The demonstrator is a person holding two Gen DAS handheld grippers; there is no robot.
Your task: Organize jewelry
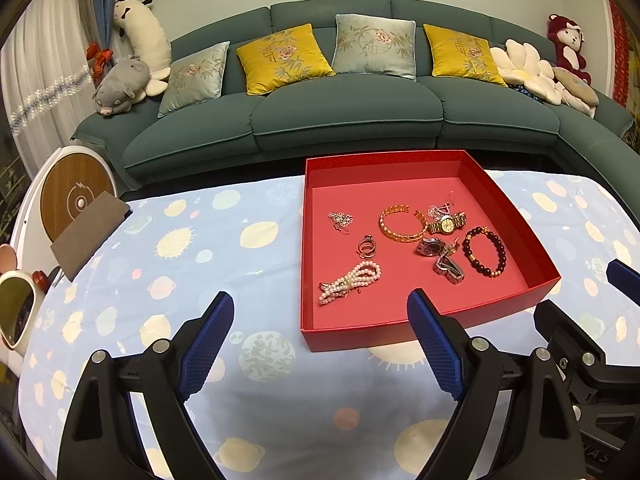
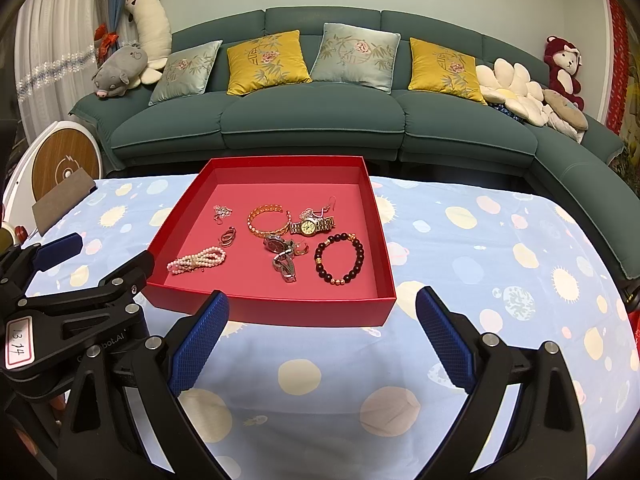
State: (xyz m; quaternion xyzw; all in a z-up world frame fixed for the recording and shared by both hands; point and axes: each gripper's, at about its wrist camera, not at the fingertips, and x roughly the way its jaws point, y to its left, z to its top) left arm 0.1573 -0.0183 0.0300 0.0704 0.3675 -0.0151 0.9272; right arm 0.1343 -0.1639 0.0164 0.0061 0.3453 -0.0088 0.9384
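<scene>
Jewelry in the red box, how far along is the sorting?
Done: every piece lies inside the red box, though the watches and gold bangle are still bunched together. In hand: nothing; the left hand-held gripper and right hand-held gripper are open, empty. Left: untangling them.

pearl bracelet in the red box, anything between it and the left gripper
Only the red box's near wall. The pearl bracelet lies apart from the other jewelry, with bare box floor around it. The open left gripper holds nothing and sits just outside that wall, so it would likely need to come in over the rim.
</scene>
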